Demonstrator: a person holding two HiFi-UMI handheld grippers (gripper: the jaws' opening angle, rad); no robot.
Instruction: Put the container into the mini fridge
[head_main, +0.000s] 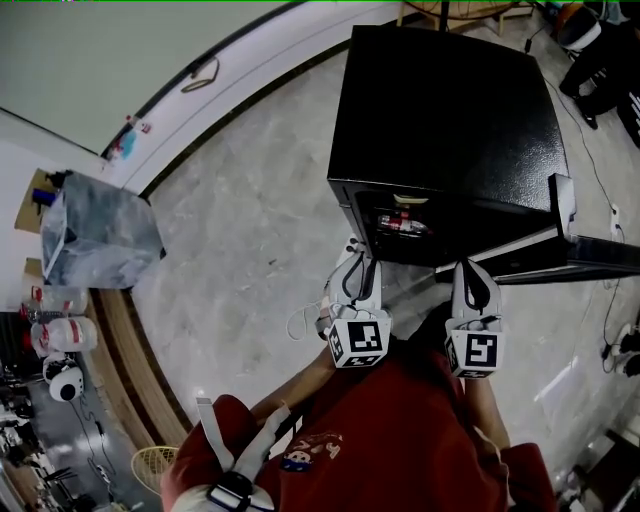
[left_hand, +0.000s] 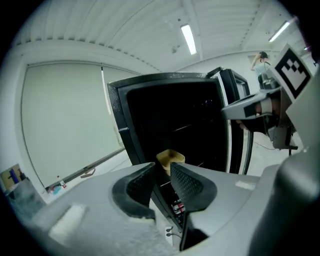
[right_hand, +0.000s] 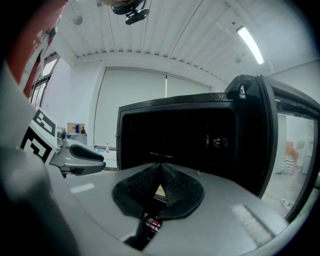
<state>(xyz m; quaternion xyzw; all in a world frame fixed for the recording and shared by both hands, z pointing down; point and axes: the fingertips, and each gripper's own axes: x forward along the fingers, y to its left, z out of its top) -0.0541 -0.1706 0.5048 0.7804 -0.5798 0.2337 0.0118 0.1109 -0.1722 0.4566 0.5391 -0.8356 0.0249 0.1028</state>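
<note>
The black mini fridge (head_main: 450, 110) stands on the floor with its door (head_main: 560, 250) swung open to the right. A yellowish container (left_hand: 170, 158) rests on a shelf inside, and in the head view it shows as a pale spot (head_main: 408, 199) in the opening. My left gripper (head_main: 352, 250) is at the fridge's lower left corner. Its jaws (left_hand: 162, 167) are a little open with nothing between them, and the container sits just beyond their tips. My right gripper (head_main: 468, 268) hangs before the opening beside the door, shut and empty (right_hand: 160, 167).
Red cans (head_main: 400, 225) lie low inside the fridge. A grey bag-lined bin (head_main: 95, 235) stands by the curved wall at the left, with bottles (head_main: 60, 335) below it. Cables (head_main: 600, 180) trail on the floor at the right. My red-sleeved arms fill the lower middle.
</note>
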